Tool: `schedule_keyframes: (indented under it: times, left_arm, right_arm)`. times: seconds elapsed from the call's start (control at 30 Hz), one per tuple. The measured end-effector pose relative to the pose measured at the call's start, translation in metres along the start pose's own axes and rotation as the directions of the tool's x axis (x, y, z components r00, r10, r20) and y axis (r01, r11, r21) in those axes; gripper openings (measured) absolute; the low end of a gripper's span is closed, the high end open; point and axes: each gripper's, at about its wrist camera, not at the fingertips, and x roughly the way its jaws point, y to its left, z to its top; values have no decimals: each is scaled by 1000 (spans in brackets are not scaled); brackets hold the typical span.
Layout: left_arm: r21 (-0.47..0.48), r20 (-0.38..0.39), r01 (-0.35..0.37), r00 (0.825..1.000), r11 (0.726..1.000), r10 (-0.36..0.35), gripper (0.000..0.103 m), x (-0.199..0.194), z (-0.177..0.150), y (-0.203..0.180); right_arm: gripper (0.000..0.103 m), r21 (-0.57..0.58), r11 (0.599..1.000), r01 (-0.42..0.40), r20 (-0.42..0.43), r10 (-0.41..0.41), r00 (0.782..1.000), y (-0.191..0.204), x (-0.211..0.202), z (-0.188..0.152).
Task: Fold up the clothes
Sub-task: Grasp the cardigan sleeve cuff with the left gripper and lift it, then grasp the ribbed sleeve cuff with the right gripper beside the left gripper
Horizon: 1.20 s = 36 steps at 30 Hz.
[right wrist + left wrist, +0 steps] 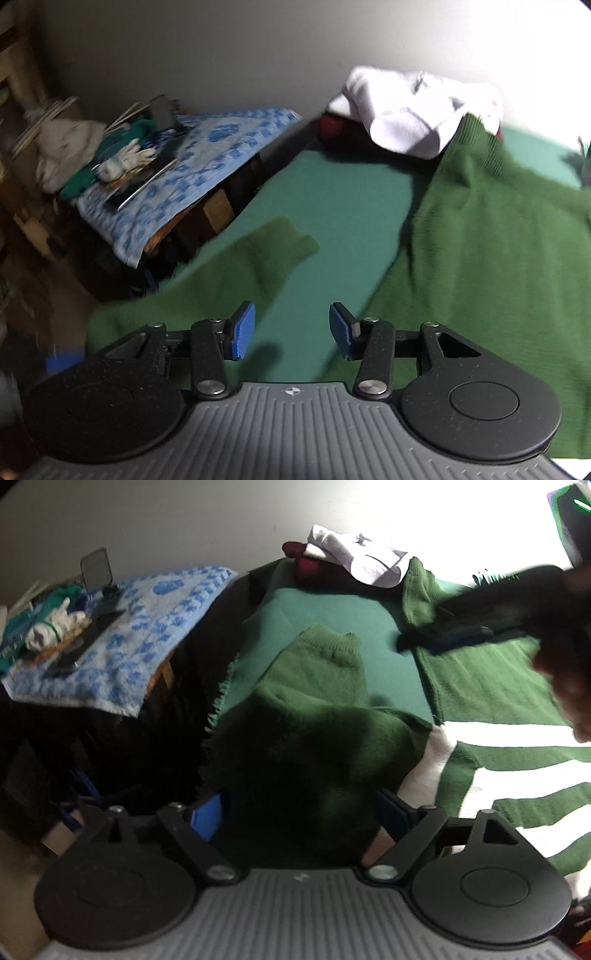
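A dark green sleeve (306,760) fills the gap between the wide-apart jaws of the left gripper (299,812), the right gripper (291,330) gapes over bare teal cloth (332,206) between sweater (491,236) parts, white laundry (410,107) beyond; only the left view shows the sweater's white stripes.

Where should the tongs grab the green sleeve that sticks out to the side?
Probably at the ribbed cuff of the green sleeve. It lies flat on the teal cover, its end free with nothing on top, so coming down from above at that end looks easiest.
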Motion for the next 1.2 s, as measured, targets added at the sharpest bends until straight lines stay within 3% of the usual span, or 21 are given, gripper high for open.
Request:
schedule_keyframes:
  times: [0.07, 0.1, 0.23, 0.27, 0.3, 0.4, 0.43, 0.47, 0.67, 0.77, 0.83, 0.97, 1.03, 1.1, 1.17, 1.2]
  left_arm:
    - [7, -5, -4, 1000, 1000, 4, 67, 3, -1, -7]
    - [11, -8, -6, 1000, 1000, 6, 53, 5, -1, -10]
    - [-15, 2, 13, 1000, 1000, -13, 46, 6, -2, -15]
    - [-8, 5, 9, 1000, 1000, -9, 40, 6, -2, -17]
    - [-1, 7, 4, 1000, 1000, -4, 26, 7, -2, -19]
    - [16, 15, -7, 1000, 1000, 7, 8, 6, -3, -25]
    - [21, 17, -11, 1000, 1000, 10, 3, 6, -3, -28]
    - [28, 19, -18, 1000, 999, 17, 3, 4, -4, -30]
    - [87, 43, -34, 999, 996, 30, 3, -2, -6, -44]
    - [103, 37, -17, 999, 994, 14, 2, -2, -5, -50]
    - [117, 33, -6, 999, 993, 2, 2, -2, -4, -55]
    - [137, 28, 15, 999, 990, -19, 2, -1, -4, -64]
    - [149, 27, 11, 1000, 989, -15, 2, 1, -5, -67]
    - [156, 27, 5, 1000, 988, -9, 2, 1, -6, -68]
    - [161, 26, -1, 1000, 987, -3, 2, 1, -6, -69]
    - [159, 26, -3, 1000, 987, -1, 2, 1, -6, -70]
  right_arm:
    - [48, 11, 999, -31, -9, 31, 999, 10, 14, 10]
    - [48, 1, 999, -36, -11, 36, 999, 17, 22, 14]
    - [49, -41, 998, 54, -21, -54, 998, 35, 52, 20]
    - [49, -48, 996, 81, -24, -82, 996, 38, 59, 21]
    - [49, -55, 993, 108, -27, -109, 994, 41, 66, 21]
    - [48, -80, 986, 148, 0, -148, 989, 48, 78, 21]
    - [29, -104, 984, 146, 16, -145, 989, 49, 78, 21]
    - [3, -138, 982, 126, 20, -125, 992, 50, 78, 21]
    - [0, -90, 995, 33, 90, -24, 996, 36, 58, 24]
    - [21, -36, 999, 9, 59, -7, 998, 30, 57, 27]
    - [45, -36, 999, 4, 35, -2, 999, 35, 60, 28]
    - [49, -109, 994, 6, 12, -5, 1000, 56, 74, 28]
    - [59, -147, 989, 14, -8, -15, 1000, 67, 83, 27]
    - [63, -186, 982, 25, -24, -30, 999, 76, 92, 26]
    - [58, -214, 973, 84, -2, -87, 996, 83, 97, 23]
    - [49, -228, 967, 114, 9, -115, 993, 87, 99, 22]
